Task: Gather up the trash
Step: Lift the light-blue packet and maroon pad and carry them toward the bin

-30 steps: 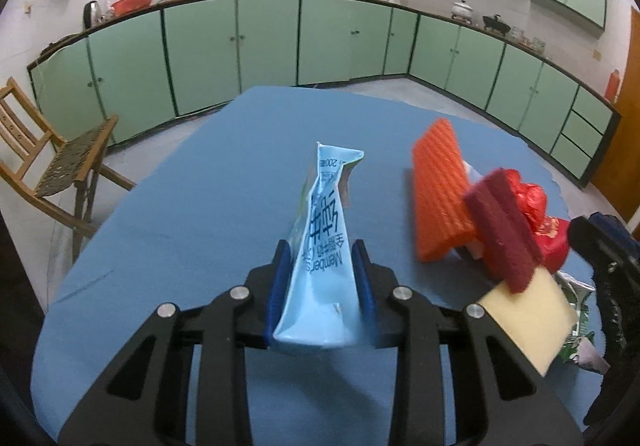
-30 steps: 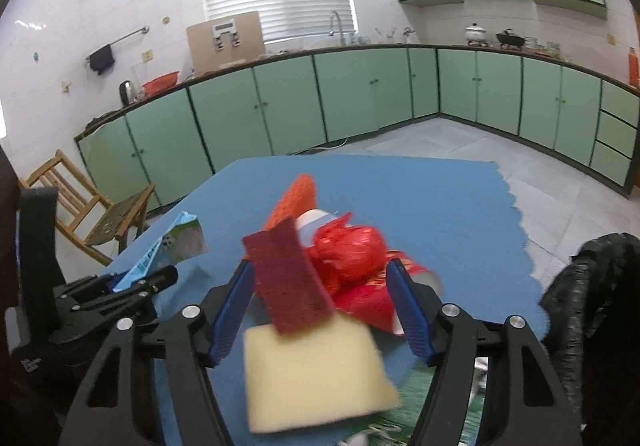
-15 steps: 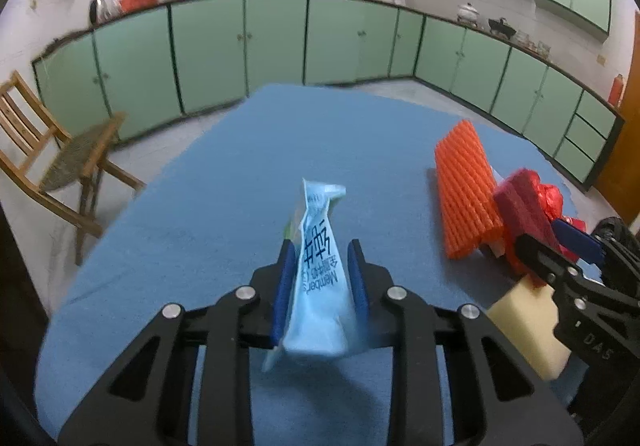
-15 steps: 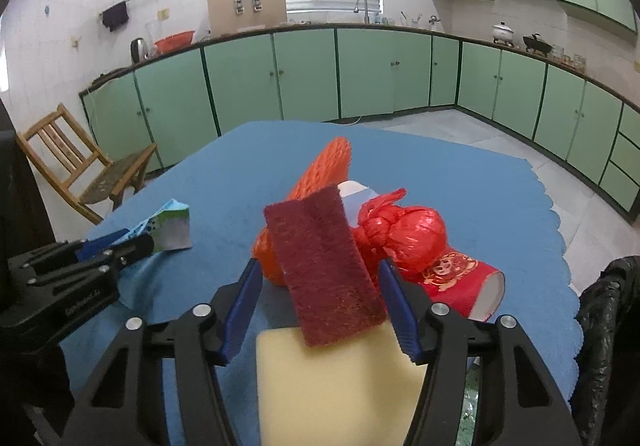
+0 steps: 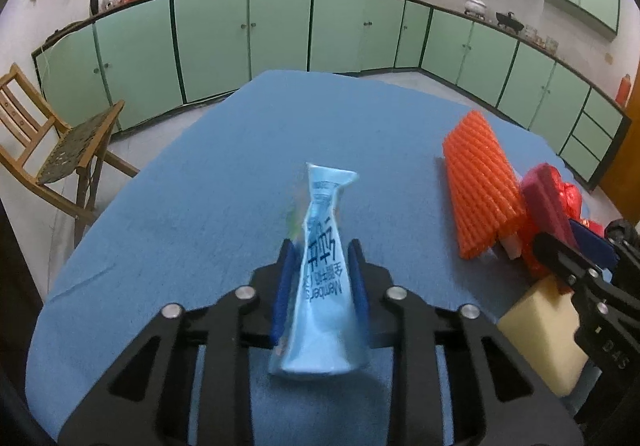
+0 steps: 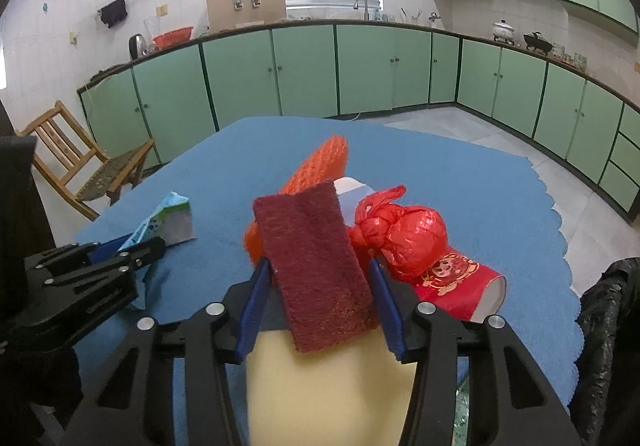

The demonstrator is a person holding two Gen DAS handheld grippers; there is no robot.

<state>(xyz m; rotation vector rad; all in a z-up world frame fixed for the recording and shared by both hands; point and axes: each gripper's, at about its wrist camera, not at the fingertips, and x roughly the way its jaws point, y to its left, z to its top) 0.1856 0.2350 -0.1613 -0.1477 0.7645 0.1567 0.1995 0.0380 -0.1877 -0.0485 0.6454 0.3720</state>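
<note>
My left gripper (image 5: 320,258) is shut on a light blue milk carton (image 5: 322,266), squeezed flat between the blue pads above the blue tablecloth (image 5: 224,181). It also shows in the right wrist view (image 6: 168,219). My right gripper (image 6: 318,274) has closed around a dark red scouring pad (image 6: 316,266) that leans on a cream sponge (image 6: 332,386). Behind the pad lie an orange foam net (image 6: 316,165), a tied red plastic bag (image 6: 404,230) and a red paper cup (image 6: 456,282) on its side.
A black trash bag (image 6: 608,346) hangs at the table's right edge. A wooden chair (image 5: 52,149) stands left of the table. Green cabinets (image 5: 280,29) line the walls behind. A green wrapper edge (image 6: 464,398) lies under the sponge.
The right gripper moved forward and its jaws narrowed onto the dark red scouring pad. The left gripper kept the carton and shifted slightly.
</note>
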